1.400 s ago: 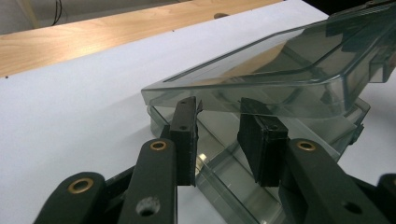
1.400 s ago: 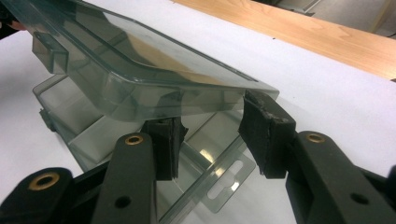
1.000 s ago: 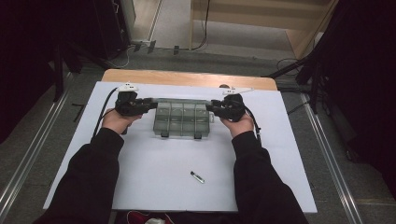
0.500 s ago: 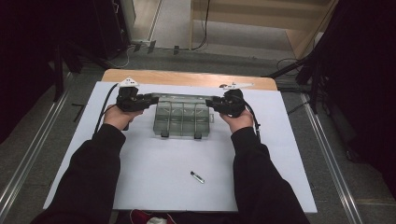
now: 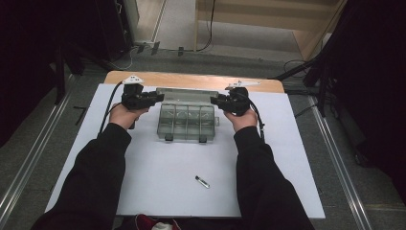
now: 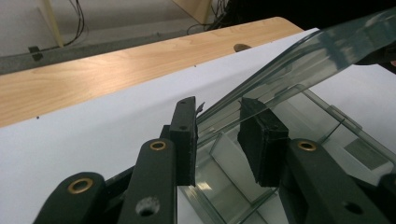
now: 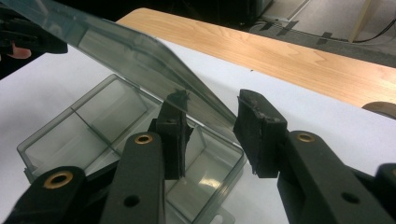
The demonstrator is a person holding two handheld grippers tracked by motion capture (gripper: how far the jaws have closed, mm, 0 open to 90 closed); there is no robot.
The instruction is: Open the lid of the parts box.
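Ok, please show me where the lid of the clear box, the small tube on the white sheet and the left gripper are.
lid [image 7: 140, 60], right gripper view, on its raised clear panel.
small tube [image 5: 202, 181], high view, on its middle.
left gripper [image 6: 217, 135], left gripper view, midway between its fingertips.

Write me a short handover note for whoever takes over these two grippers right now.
Left gripper: jaws astride the left end of the raised lid; whether the pads press on it is unclear.
Right gripper: the same at the lid's right end.
The clear compartment box sits mid-table on the white sheet, its lid partly lifted; the compartments in view look empty.
A small vial lies on the sheet nearer the person.
Left: probably swing the lid fully open.
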